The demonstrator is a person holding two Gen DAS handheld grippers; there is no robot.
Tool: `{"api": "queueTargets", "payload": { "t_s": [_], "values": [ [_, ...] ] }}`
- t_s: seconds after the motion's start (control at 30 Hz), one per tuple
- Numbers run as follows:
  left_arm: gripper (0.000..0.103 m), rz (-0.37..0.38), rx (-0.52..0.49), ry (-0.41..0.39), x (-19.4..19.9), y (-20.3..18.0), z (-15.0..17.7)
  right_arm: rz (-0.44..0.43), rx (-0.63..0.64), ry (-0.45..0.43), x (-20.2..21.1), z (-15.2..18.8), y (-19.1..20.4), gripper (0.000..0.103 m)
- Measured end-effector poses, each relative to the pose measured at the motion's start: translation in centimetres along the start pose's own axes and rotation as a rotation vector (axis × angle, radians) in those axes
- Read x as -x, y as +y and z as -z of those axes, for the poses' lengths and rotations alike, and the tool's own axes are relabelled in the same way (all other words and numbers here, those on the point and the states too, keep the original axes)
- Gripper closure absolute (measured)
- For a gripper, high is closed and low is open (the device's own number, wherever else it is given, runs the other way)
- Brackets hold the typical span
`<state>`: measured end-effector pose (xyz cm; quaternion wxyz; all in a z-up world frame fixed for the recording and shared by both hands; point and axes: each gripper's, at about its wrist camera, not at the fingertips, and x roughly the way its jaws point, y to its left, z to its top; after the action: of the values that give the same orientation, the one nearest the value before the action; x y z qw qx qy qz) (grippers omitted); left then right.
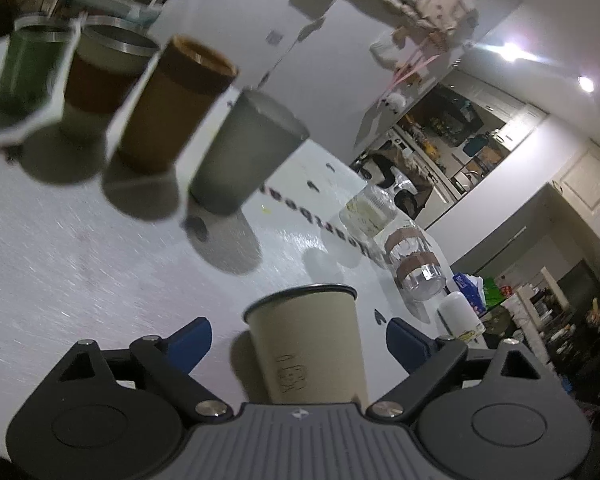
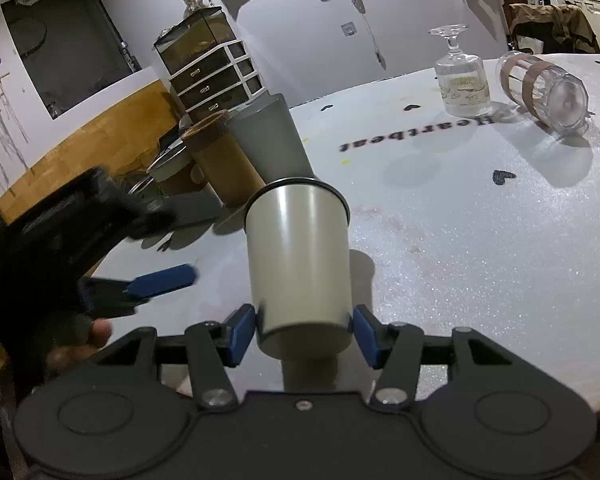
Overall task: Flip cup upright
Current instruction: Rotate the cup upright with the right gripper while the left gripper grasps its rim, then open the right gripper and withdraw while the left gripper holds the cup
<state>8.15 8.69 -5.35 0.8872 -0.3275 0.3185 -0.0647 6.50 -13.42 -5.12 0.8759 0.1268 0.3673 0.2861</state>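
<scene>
A cream metal cup with a dark rim point(image 2: 300, 264) stands rim up, held low on its body between the blue pads of my right gripper point(image 2: 305, 330), which is shut on it. The same cup point(image 1: 308, 340) shows in the left wrist view between the wide-apart blue fingers of my left gripper point(image 1: 296, 340), which is open and does not touch it. The left gripper also shows blurred at the left of the right wrist view point(image 2: 160, 280).
A row of upright cups stands at the back: green point(image 1: 28, 64), cream with brown band point(image 1: 104, 80), brown point(image 1: 172, 104), grey point(image 1: 244, 152). A stemmed glass point(image 2: 460, 76) stands upside down and a banded glass point(image 2: 544, 88) lies on its side on the white table point(image 2: 480, 260).
</scene>
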Motion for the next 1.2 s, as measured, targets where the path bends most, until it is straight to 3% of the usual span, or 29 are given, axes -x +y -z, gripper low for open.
{"api": "queueTargets", "payload": {
  "t_s": [0.17, 0.43, 0.57, 0.8, 0.9, 1.07, 1.2],
  "values": [
    [0.013, 0.026, 0.125, 0.080, -3.2, 0.6, -0.1, -0.006, -0.003, -0.005, 0.0, 0.2, -0.1, 0.048],
    [0.022, -0.027, 0.051, 0.116, -5.4, -0.3, -0.9, -0.010, 0.016, -0.010, 0.2, 0.4, 0.0, 0.048],
    [0.025, -0.010, 0.039, 0.128, -5.2, 0.0, -1.3, -0.010, 0.021, -0.012, 0.3, 0.6, 0.1, 0.048],
    [0.025, -0.041, -0.135, 0.014, -1.9, -1.5, -0.7, -0.045, 0.043, -0.012, 0.4, 0.8, 0.4, 0.047],
    [0.025, -0.095, -0.205, -0.045, -0.3, -1.7, -0.4, -0.053, 0.066, -0.028, 0.7, 0.9, 0.9, 0.043],
    [0.025, -0.210, -0.332, -0.163, 2.0, -1.2, -0.8, -0.040, 0.124, -0.060, 1.1, 1.1, 1.8, 0.027],
    [0.025, -0.326, -0.371, -0.241, 3.8, 0.4, -2.8, -0.004, 0.177, -0.088, 1.4, 1.3, 2.5, 0.025]
  ]
}}
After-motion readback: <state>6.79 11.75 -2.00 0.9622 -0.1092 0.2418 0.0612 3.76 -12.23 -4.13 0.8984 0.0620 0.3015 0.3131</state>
